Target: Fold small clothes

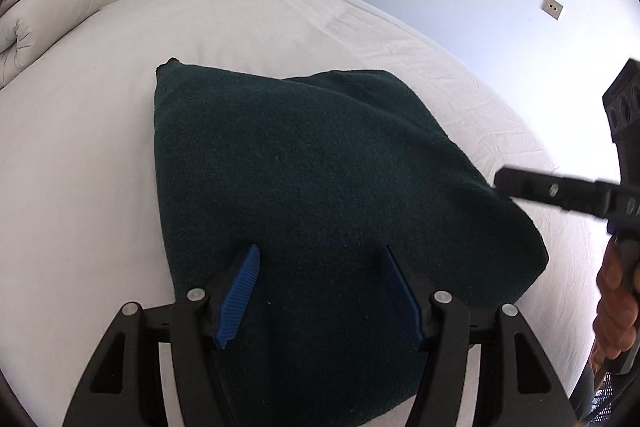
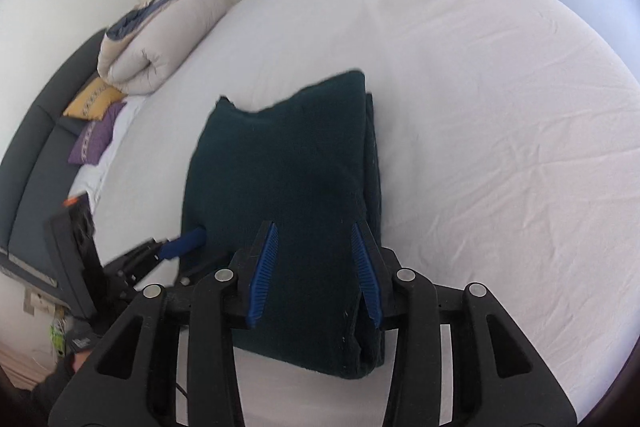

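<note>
Looking at that dark green sweater (image 2: 288, 195), it's folded mid-bed (image 2: 500, 107) with loose layers stacked at its 3 o'clock edge. Your right claw (image 2: 316, 267) and left claw (image 1: 320, 291) both hover released over it, so a careless grab could peel layers apart.

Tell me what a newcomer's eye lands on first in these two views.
The dark green folded garment stands out first, lying in the middle of the white bed sheet. Next come the blue-padded fingers of the left gripper and right gripper, both open over its near edge. At the bed's far left lies a rolled beige duvet, with yellow and purple cushions beside it.
</note>
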The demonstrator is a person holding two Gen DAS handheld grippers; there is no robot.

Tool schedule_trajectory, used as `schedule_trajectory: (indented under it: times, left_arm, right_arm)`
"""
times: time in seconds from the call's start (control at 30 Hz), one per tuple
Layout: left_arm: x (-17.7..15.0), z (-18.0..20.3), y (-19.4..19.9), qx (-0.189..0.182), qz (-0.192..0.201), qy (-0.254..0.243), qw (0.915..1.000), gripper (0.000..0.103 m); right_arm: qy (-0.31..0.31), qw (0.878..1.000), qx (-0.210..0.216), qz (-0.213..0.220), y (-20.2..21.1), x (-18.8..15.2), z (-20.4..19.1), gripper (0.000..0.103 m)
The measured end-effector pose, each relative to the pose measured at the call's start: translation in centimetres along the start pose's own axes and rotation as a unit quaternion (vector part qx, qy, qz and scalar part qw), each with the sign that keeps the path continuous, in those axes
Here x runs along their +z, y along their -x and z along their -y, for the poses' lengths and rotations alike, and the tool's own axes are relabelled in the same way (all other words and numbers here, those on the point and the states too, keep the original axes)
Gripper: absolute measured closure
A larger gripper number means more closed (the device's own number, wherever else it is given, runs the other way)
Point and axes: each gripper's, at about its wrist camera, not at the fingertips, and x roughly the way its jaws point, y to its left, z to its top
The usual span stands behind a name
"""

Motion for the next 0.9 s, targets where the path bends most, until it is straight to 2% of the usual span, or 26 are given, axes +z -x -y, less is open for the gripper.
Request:
schedule_trajectory:
  times: [0.1,0.23,0.4,0.5,0.53,0.57,0.6,0.63,0.67,0.77,0.9]
  left_arm:
    - [0.2,0.2,-0.1,0.001,-0.003,-0.004,1.0000,0.039]
    - [0.0,0.1,-0.1,0.002,-0.002,-0.006,1.0000,0.039]
    - [-0.2,-0.1,0.3,-0.008,0.008,-0.004,0.9999,0.031]
    - [-0.2,-1.1,2.0,-0.026,0.020,0.021,0.9992,0.031]
    - [-0.1,-1.7,3.1,-0.031,0.036,0.033,0.9983,0.029]
    - [0.0,-2.3,4.1,-0.026,0.053,0.044,0.9973,0.018]
    - [0.1,-3.1,5.0,-0.016,0.070,0.056,0.9959,0.007]
    - [0.3,-4.1,5.6,-0.011,0.081,0.070,0.9942,0.004]
    - [0.6,-5.3,5.6,-0.012,0.081,0.087,0.9928,0.004]
    - [1.4,-8.6,4.2,-0.036,0.050,0.148,0.9870,0.004]
    - [2.0,-10.7,0.7,-0.080,-0.010,0.194,0.9776,0.005]
  right_arm:
    - [0.002,0.998,-0.053,-0.037,-2.8,-1.8,1.7,0.065]
    - [-0.010,1.000,-0.017,-0.010,-3.4,-3.1,2.7,0.065]
    - [-0.001,0.999,-0.036,-0.005,-1.8,-3.4,2.5,0.062]
    - [-0.020,0.999,-0.034,0.003,0.2,-3.2,2.7,0.060]
    - [-0.027,0.999,-0.029,0.010,1.1,-3.0,2.9,0.059]
    - [-0.030,0.999,-0.021,0.020,2.1,-2.8,3.1,0.057]
    - [-0.029,0.999,-0.011,0.031,3.5,-2.6,3.5,0.050]
    - [-0.030,0.999,-0.004,0.039,4.2,-2.1,3.7,0.042]
    - [-0.033,0.998,0.004,0.046,4.5,-1.6,3.8,0.039]
    - [-0.043,0.997,0.038,0.050,4.5,0.3,4.2,0.037]
    - [-0.079,0.994,0.075,0.001,1.1,3.0,5.1,0.037]
